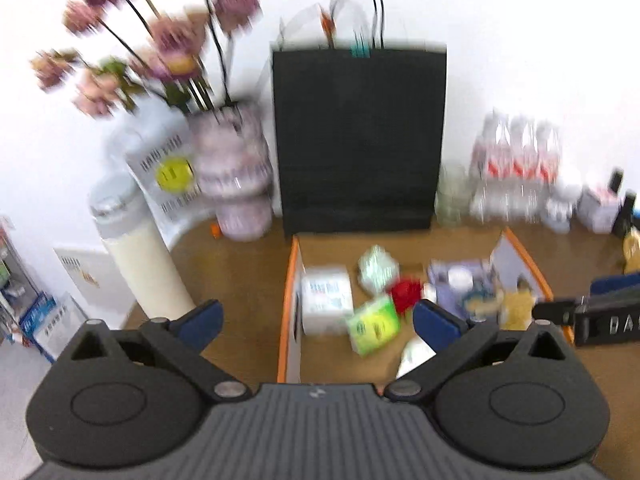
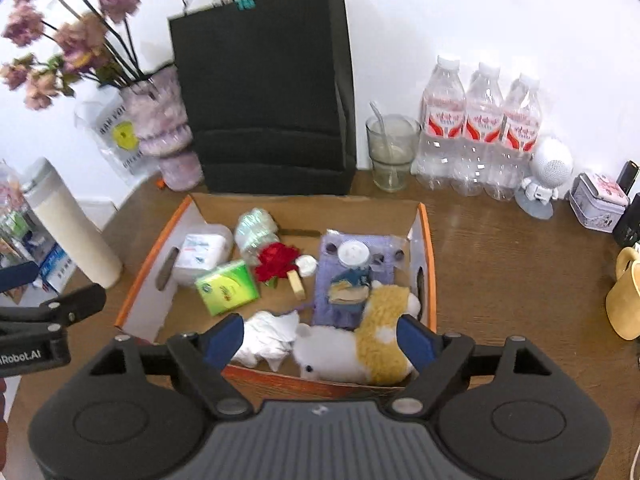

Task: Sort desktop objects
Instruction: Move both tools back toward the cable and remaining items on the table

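Several small things sit in the cardboard box [image 2: 425, 236] in front of the black bag [image 2: 264, 92]; the plush toy [image 2: 360, 344] lies at the box's near wall, soft and light, best pinched mid-body. Right gripper [image 2: 320, 342] hangs over it, jaws spread, empty. Left gripper [image 1: 316, 316] gapes wide too. Only the right view shows the bottles [image 2: 480, 128] sharply; the left is blurred.

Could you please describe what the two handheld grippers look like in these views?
Both match: a ribbed dark grey body, two black rounded housings with circular insets, and black linkage arms with silver pivot pins ending in blue fingers. The left gripper and right gripper look identical. Seen from the side, the left gripper bears white lettering ending "Robot.AI". No cables or sleeves show.
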